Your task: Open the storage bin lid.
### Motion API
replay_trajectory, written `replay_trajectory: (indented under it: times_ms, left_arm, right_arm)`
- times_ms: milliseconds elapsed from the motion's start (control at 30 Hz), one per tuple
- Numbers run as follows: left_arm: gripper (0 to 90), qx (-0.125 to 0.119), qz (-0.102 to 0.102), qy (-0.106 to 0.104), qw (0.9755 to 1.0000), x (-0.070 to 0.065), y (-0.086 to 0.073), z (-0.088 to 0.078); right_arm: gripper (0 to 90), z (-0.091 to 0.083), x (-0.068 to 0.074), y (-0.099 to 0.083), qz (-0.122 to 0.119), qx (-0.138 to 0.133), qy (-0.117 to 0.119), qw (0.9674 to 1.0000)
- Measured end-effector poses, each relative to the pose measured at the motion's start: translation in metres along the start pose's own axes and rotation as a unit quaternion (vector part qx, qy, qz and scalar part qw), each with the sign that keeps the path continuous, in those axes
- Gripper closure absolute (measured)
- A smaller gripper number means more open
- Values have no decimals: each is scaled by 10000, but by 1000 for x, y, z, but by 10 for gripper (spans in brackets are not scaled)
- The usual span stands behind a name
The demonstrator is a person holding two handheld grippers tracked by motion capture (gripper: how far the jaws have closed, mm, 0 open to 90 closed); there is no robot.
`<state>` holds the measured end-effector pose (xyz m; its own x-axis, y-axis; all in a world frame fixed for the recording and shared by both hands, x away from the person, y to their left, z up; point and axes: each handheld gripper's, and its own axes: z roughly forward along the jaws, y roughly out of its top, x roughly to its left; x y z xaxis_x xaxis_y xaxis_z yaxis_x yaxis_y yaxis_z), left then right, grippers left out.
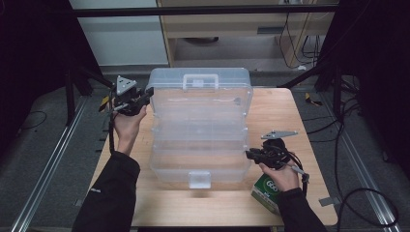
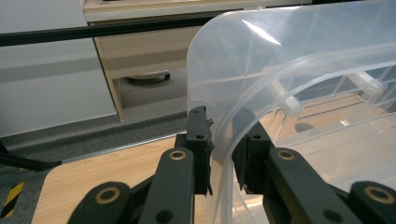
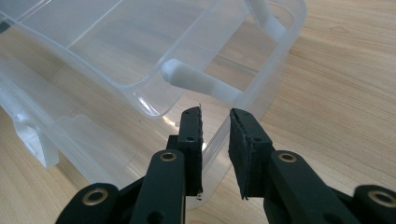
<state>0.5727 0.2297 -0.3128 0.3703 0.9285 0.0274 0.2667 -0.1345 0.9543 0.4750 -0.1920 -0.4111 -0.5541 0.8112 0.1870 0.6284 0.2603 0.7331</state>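
A clear plastic storage box stands open in the middle of the wooden table, its trays stepped toward me. Its lid, with a handle, rises at the far side. My left gripper is at the lid's far left corner. In the left gripper view the lid's curved rim runs between the pads of that gripper, which are shut on it. My right gripper is at the box's near right side, and its jaws pinch the base's wall below a white hinge bar.
A green and white carton lies near the table's front right corner, under my right hand. A white latch sticks out at the box's front. Beyond the table stand a wooden cabinet and loose cables on the floor.
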Motion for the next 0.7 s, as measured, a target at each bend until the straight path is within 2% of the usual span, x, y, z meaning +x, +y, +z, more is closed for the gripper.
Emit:
replay_trajectory:
  times_ms: [200, 233, 267, 300, 333, 367, 400, 467, 500, 600, 700]
  left_arm:
    - [774, 11, -26, 48, 10000, 1, 3, 8]
    - [774, 32, 1065, 266, 9940, 16, 9, 7]
    - [774, 27, 792, 479, 9957, 12, 8, 7]
    - [773, 51, 1312, 209, 9911, 19, 12, 10]
    - [775, 105, 1657, -15, 9861, 24, 15, 13]
    - [775, 118, 1740, -82, 9846, 26, 16, 14]
    - [776, 129, 1673, -51, 9858, 26, 16, 15]
    - [777, 92, 1394, 113, 9901, 23, 14, 17]
    - [777, 84, 1339, 148, 9908, 23, 14, 18]
    - [779, 109, 1409, 102, 9899, 25, 15, 21]
    - [780, 119, 1369, 141, 9904, 24, 16, 24]
  right_arm:
    - [747, 0, 0, 0, -3, -1, 4, 10000]
    - [747, 0, 0, 0, -1, 0, 3, 10000]
    - [747, 0, 0, 0, 1, 0, 6, 10000]
    - [747, 0, 0, 0, 2, 1, 7, 10000]
    - [747, 0, 0, 0, 1, -3, 4, 10000]
    - [747, 0, 0, 0, 8, 22, -9, 10000]
    - [747, 0, 0, 0, 5, 21, -4, 10000]
    - [747, 0, 0, 0, 7, 19, -1, 10000]
    - [747, 0, 0, 0, 5, 20, -1, 10000]
    - [746, 0, 0, 0, -7, 3, 0, 10000]
    - [746, 0, 0, 0, -4, 9, -5, 10000]
